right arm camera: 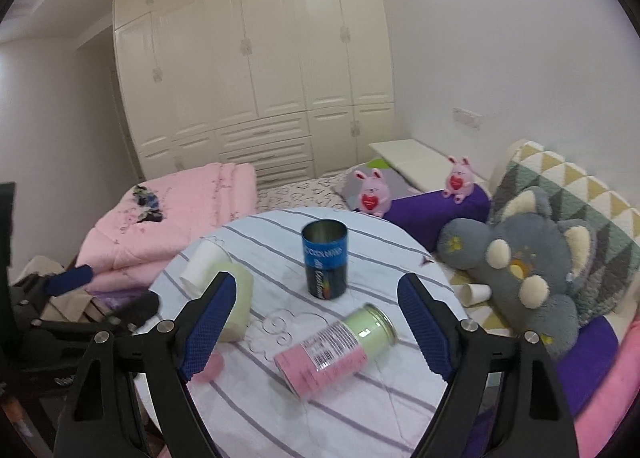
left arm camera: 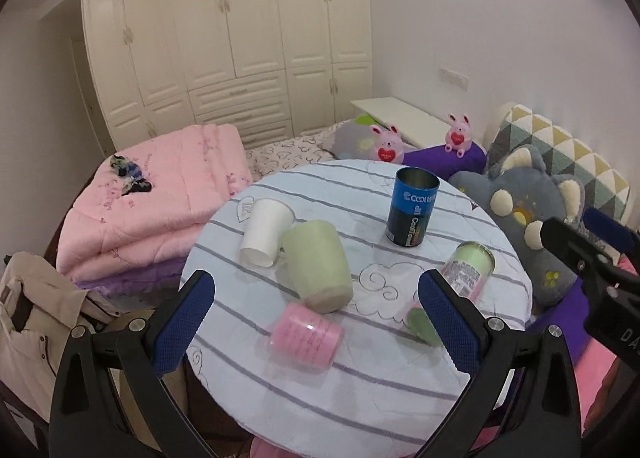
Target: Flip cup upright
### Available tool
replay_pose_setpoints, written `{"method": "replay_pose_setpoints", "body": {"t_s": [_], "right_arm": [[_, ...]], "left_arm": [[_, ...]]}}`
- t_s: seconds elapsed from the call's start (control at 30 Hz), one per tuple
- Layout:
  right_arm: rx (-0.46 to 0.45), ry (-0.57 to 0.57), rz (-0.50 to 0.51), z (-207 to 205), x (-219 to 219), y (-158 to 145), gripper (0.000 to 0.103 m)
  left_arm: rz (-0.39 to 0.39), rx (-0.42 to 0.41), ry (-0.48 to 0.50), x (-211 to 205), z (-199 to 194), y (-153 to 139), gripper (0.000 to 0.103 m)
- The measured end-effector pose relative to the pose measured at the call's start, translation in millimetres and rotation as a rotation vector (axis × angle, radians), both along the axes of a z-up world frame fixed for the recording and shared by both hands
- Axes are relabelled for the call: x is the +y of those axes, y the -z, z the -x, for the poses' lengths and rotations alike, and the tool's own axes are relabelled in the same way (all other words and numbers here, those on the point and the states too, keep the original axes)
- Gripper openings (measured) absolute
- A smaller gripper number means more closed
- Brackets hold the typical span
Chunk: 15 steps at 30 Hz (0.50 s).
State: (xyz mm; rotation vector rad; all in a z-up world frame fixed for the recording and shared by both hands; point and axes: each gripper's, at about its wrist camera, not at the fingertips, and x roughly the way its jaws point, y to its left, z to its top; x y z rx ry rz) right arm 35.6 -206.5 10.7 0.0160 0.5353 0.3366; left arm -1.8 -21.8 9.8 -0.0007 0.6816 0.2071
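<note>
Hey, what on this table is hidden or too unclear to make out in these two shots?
- Small green object, left wrist view: mostly behind the left claw's right finger.
- Pink cup, right wrist view: nearly all hidden by the right claw's left finger.
- White paper cup, right wrist view: partly behind the green cup.

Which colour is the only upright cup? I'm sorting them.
Blue on top, black below, with white lettering; the right wrist view shows it best.

The upright blue tin [left arm camera: 412,211] reads "COOL"; further lettering is unreadable.
</note>
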Motion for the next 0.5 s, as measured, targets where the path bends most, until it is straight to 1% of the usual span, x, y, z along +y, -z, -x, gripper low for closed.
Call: {"method": "replay_pose_setpoints", "body": {"t_s": [0.1,0.3,0.5], "right_arm": [[0.006,0.034,0.004,10.7,-4.1,5.6,0.084],[0.035,0.046,-0.012,21.9,-9.5,12.1,0.084],[0.03,0.051,0.002,32.6,-7.8,10.5,0.084]], "left_arm": [[0.01,0.002,0.017,-2.3,9.4,3.4,0.103],[0.001,-0.001,0.051,-8.5,16.4,4.7,0.103],[0.034,-0.017,0.075,-6.5,20.8,0.9,0.103]]}}
